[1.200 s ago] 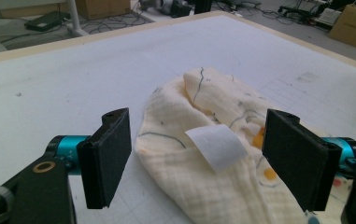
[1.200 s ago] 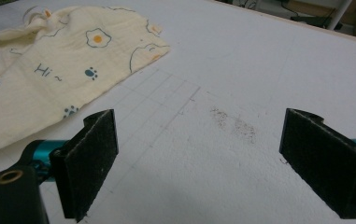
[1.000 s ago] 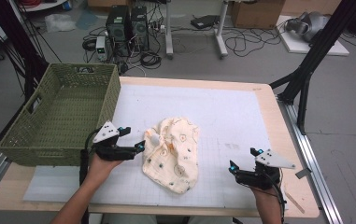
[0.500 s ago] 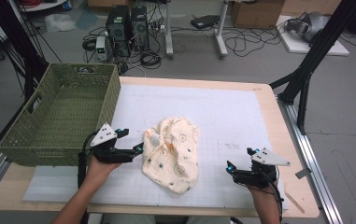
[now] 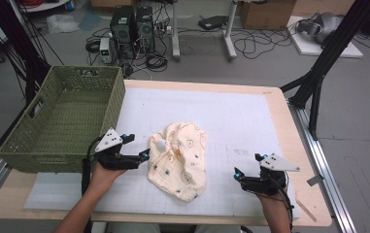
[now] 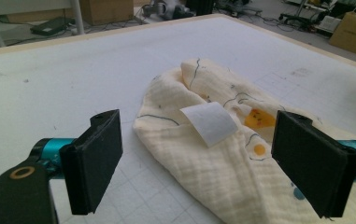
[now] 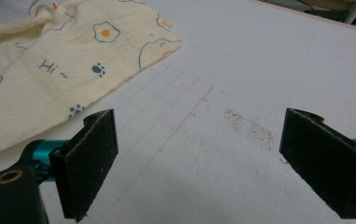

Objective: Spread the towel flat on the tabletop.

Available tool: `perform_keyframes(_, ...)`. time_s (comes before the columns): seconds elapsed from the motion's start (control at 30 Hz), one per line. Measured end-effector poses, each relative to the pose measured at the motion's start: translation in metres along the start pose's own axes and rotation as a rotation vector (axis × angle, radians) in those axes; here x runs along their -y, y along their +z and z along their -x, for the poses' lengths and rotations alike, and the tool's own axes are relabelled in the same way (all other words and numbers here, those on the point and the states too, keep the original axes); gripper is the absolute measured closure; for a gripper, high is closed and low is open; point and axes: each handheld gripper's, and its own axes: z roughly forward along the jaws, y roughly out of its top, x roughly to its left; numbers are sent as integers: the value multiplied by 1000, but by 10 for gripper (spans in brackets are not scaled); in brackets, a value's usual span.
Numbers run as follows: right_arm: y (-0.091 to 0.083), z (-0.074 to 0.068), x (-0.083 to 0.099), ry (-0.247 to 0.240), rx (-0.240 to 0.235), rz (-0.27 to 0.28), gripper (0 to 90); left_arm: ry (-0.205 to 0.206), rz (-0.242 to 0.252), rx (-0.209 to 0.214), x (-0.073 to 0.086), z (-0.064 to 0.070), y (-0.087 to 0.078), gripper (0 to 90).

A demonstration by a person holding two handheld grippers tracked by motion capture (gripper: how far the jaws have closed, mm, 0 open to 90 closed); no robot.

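Cream printed cloth lies crumpled mid-tabletop between two spread hand-held grippers.

At the far left a green woven basket (image 5: 61, 121) stands on the tabletop's (image 5: 270, 102) left edge. Just right of it, the left hand-held gripper (image 5: 141, 156) rests low with its jaws wide apart, its tips right at the cloth's (image 5: 180, 158) left edge; the left gripper view shows the cloth (image 6: 222, 154) and its white label (image 6: 208, 122) between the pads, nothing pinched. The cloth sits on the white gridded mat (image 5: 236, 121). Well apart to the right, the right hand-held gripper (image 5: 241, 175) hovers near the front edge, jaws also spread over bare mat.
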Motion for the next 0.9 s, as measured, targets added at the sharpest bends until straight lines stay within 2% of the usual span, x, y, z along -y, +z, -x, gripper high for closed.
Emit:
perform_keyframes(0.1, 4, 0, -1, 8, -6, -4, 108, 7, -8, 4, 1, 0, 0, 171)
perform_keyframes(0.3, 19, -1, -7, -20, -44, -22, 114, 5, -22, -2, 4, -1, 2, 172)
perform_keyframes(0.37, 27, -1, -10, -30, -63, -30, 179, 2, -24, -4, 4, -1, 3, 173)
perform_keyframes(0.63, 74, -4, -33, -77, -88, -62, 209, 17, -49, 18, 7, 3, 8, 181)
perform_keyframes(0.9, 125, -15, -57, -115, -167, -131, 280, 1, -54, 13, 9, 1, 9, 185)
